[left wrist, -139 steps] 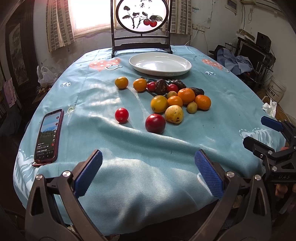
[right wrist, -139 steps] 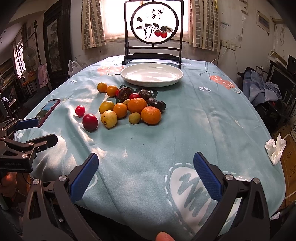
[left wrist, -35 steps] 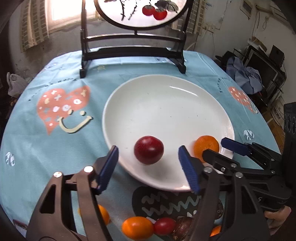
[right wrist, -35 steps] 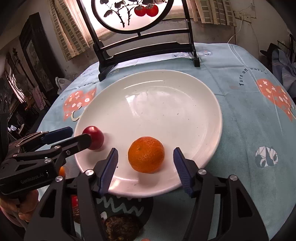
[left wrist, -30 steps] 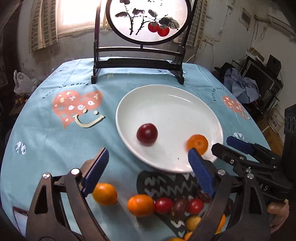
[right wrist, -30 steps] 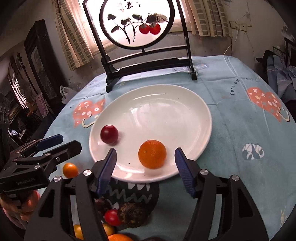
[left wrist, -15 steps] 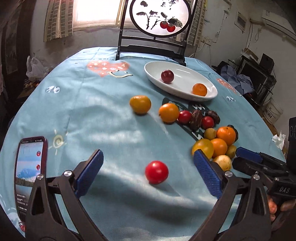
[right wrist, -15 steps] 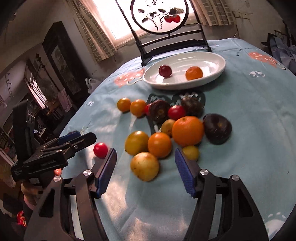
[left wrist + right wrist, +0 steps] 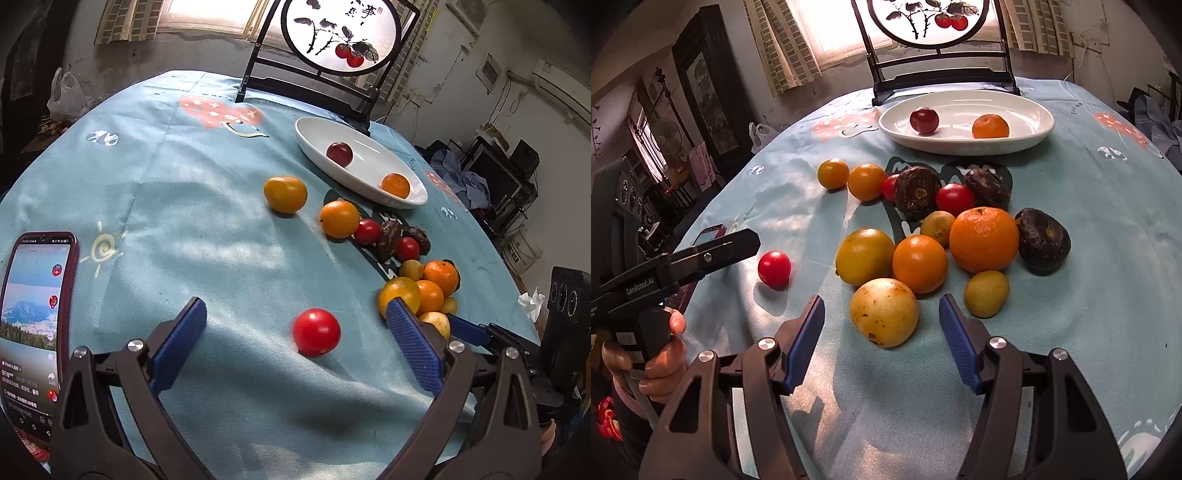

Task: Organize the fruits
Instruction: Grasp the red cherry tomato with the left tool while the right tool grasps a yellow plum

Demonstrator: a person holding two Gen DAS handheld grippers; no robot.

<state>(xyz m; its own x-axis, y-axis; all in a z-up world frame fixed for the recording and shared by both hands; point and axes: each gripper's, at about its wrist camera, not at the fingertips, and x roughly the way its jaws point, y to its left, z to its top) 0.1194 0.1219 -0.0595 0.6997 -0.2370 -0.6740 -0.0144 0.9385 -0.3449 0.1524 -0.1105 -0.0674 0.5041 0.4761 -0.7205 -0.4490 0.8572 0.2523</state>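
Note:
My left gripper [image 9: 295, 343] is open and empty, with a small red tomato [image 9: 316, 331] on the cloth between its blue pads. My right gripper [image 9: 881, 338] is open and empty around a pale yellow round fruit [image 9: 883, 312]. The left gripper also shows in the right wrist view [image 9: 720, 251], beside the red tomato [image 9: 774, 268]. A white oval plate [image 9: 1030, 138] at the back holds a dark red plum [image 9: 924, 120] and an orange [image 9: 990, 126]. Several oranges, yellow fruits, tomatoes and dark brown fruits lie in a cluster [image 9: 982, 232].
A blue patterned cloth [image 9: 166, 192] covers the round table. A phone [image 9: 33, 310] with a lit screen lies at the left edge. A black stand with a round painted screen [image 9: 340, 33] is behind the plate. A crumpled tissue [image 9: 532, 301] lies at the right edge.
Both grippers have pulled back from the plate, leaving the plum and orange on it. They have come down closer to the loose fruit, the left at the red tomato, the right at the pale yellow fruit.

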